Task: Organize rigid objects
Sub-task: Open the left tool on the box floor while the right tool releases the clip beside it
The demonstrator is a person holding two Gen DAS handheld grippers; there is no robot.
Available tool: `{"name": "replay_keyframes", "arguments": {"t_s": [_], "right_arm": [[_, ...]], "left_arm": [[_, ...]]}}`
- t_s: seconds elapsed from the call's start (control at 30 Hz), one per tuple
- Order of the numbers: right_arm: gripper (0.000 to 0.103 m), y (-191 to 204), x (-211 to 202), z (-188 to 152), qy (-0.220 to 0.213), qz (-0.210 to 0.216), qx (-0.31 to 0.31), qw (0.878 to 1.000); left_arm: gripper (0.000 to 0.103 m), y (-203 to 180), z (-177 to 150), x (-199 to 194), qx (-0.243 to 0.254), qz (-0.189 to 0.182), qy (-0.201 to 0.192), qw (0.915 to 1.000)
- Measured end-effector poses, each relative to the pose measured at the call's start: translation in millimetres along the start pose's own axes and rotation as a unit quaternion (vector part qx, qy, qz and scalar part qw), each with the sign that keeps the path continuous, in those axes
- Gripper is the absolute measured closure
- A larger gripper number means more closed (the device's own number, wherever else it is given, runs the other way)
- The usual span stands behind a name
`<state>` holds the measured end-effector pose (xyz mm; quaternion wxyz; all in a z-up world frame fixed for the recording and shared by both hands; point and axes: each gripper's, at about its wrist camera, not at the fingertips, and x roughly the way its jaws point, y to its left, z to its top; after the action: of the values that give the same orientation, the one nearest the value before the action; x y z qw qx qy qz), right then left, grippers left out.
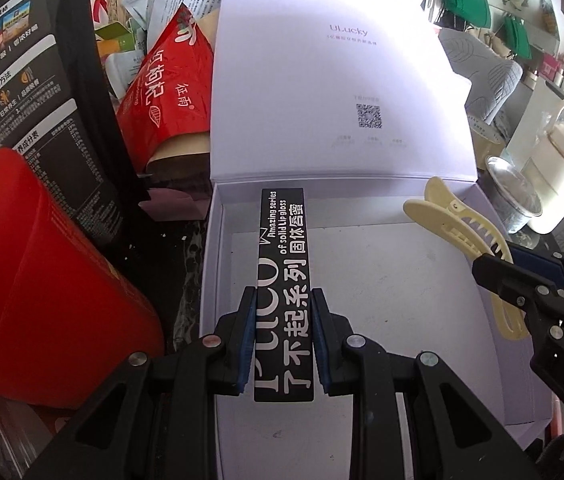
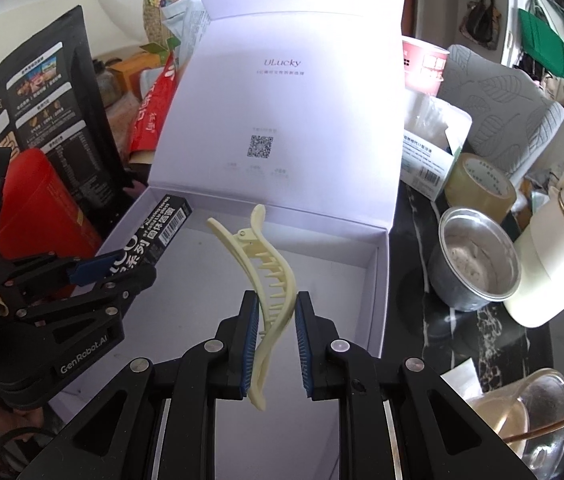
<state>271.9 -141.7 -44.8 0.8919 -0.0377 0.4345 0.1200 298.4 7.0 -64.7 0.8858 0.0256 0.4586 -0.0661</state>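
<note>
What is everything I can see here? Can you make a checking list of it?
Surface: dark marbled tabletop, crowded.
Job's things: open white box; black lip gloss box; cream hair clip, both held over the tray.
Clutter: red pouch, black bag, tape roll, metal bowl, white kettle.
Grippers: left gripper shut on the lip gloss box; right gripper shut on the clip.
Cables: nothing seen.
Surroundings: green bags hanging.

Left tongs clamped, angled downward; right tongs likewise.
</note>
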Motion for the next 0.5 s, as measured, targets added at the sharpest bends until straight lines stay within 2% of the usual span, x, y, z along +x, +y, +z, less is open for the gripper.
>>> {"name": "replay_keyframes", "arguments": {"t_s": [0.2, 0.33, 0.5], "right_arm": [[0.082, 0.2, 3.8, 0.3, 0.010, -0.005, 0.004, 1.000], [0.065, -3.1, 2.2, 0.0, 0.015, -0.012, 0.009, 1.000], [0.064, -8.2, -3.0, -5.6, 0.020, -0.020, 0.016, 0.999]], "left_arm": [[0.078, -0.6, 2.0, 0.7, -0.002, 0.005, 0.002, 1.0000], [0.078, 0.3, 4.1, 6.0, -0.015, 0.004, 0.025, 0.9996], [0.076, -0.2, 3.6, 9.1, -0.018, 0.023, 0.033, 0.9990]]}}
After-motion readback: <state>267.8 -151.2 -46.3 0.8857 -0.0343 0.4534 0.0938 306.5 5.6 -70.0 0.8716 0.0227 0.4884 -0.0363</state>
